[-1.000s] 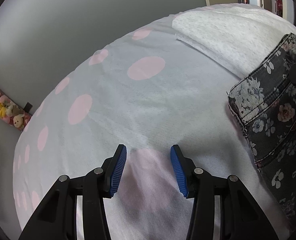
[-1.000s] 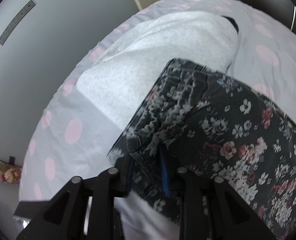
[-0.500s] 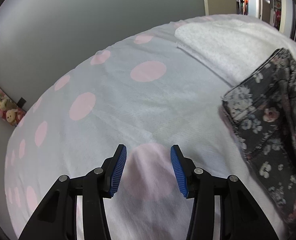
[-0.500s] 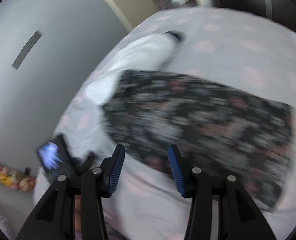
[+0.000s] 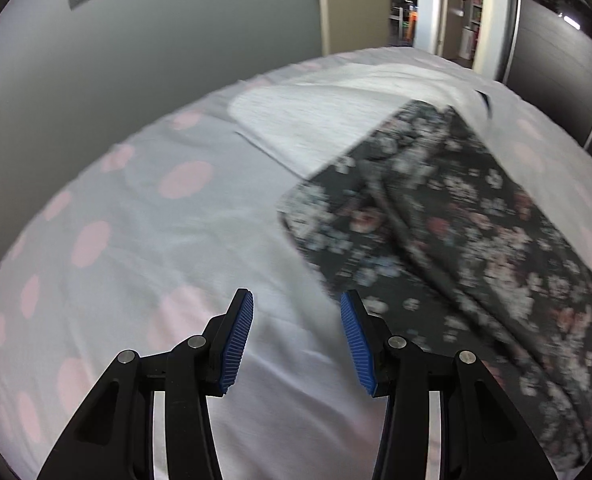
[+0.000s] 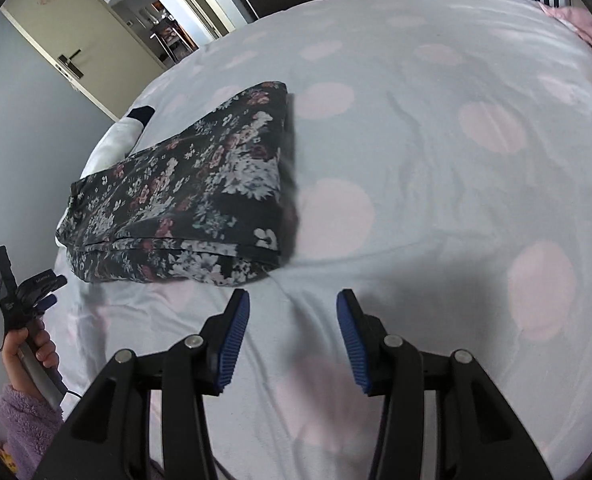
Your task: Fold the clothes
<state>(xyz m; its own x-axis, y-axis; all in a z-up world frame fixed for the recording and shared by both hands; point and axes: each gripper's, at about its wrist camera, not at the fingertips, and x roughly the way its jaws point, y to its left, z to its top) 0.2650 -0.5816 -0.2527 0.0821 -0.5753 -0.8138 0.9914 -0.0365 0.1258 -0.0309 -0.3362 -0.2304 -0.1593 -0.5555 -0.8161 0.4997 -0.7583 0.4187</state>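
A dark floral garment lies folded on the bed, partly over a folded white garment. In the right wrist view the floral garment lies left of centre, with the white garment showing behind it. My left gripper is open and empty, just left of the floral garment's near corner. My right gripper is open and empty, just in front of the garment's near edge. The left gripper also shows in the right wrist view, held in a hand at the far left.
The bed has a pale sheet with pink dots. A grey wall runs along its far side. An open doorway lies beyond. A pink cloth sits at the bed's far right.
My right gripper let go of the floral garment, opened and drew back. The garment now lies flat and folded. My left gripper swung right towards it.
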